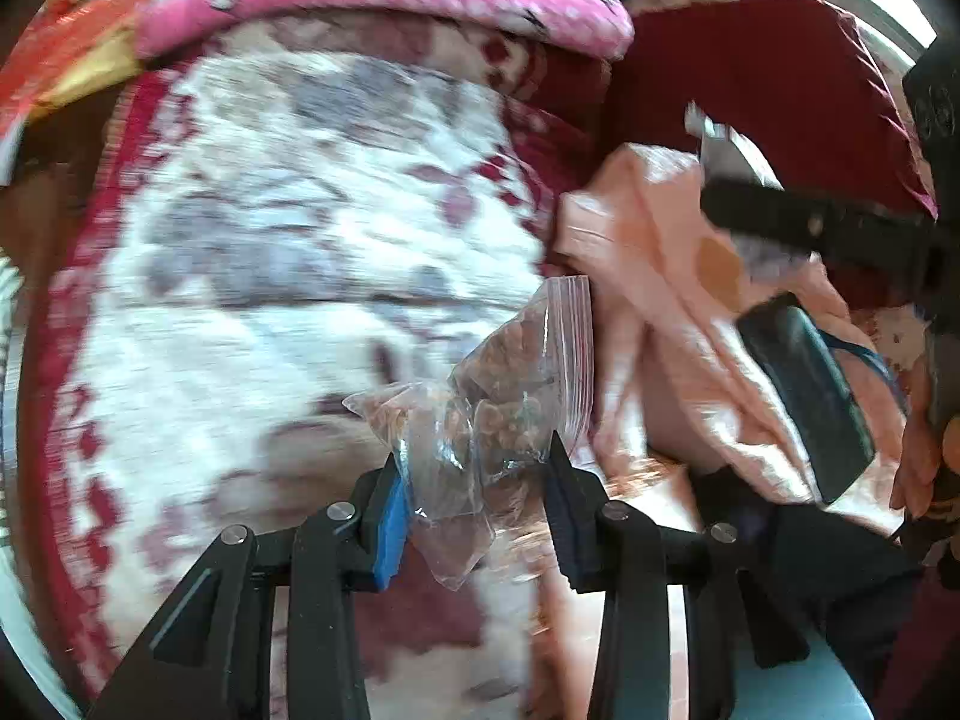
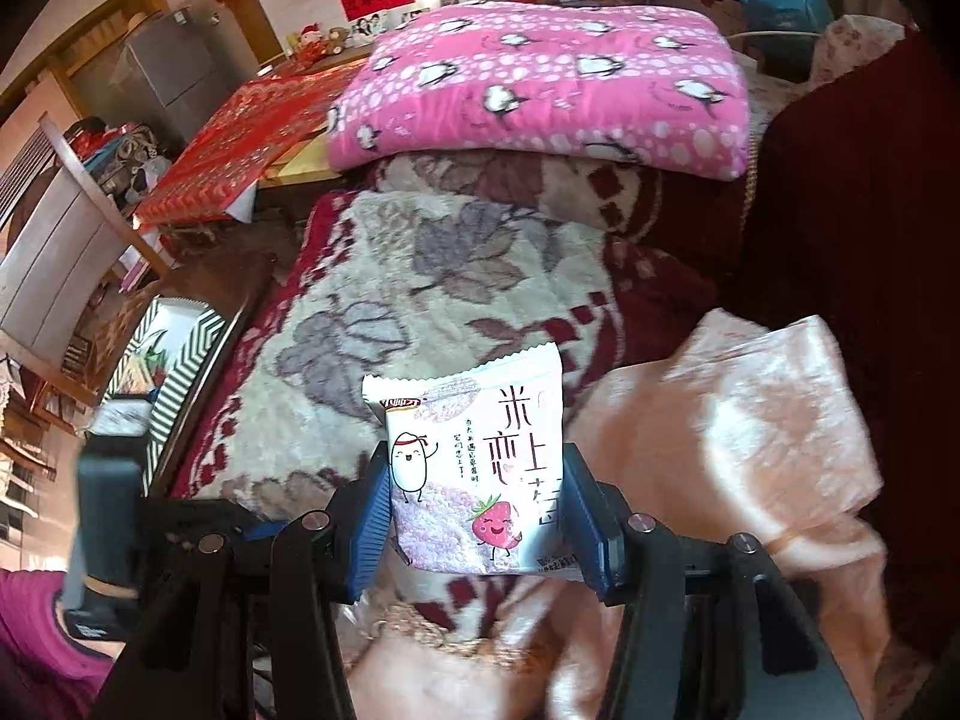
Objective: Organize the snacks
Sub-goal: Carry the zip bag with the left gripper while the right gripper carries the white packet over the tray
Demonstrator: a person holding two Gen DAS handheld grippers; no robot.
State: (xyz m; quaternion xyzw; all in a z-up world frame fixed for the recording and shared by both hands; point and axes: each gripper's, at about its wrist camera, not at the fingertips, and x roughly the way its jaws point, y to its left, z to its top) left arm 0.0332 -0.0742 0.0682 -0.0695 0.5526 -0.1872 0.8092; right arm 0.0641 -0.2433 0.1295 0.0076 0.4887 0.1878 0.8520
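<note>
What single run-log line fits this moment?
left tool: shut on clear zip bag of brown snacks | right tool: shut on white strawberry snack packet

Pink penguin cushion (image 2: 540, 84) on a floral blanket (image 2: 432, 276) (cream and dark red), peach cloth (image 2: 732, 420) beside, red patterned sheet (image 2: 240, 138) behind

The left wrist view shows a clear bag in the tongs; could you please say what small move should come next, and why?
Probably carry the zip bag toward the peach cloth. The left tongs already pinch it above the blanket, and the right tongs hold a white packet beside that cloth, so it seems the gathering spot.
</note>
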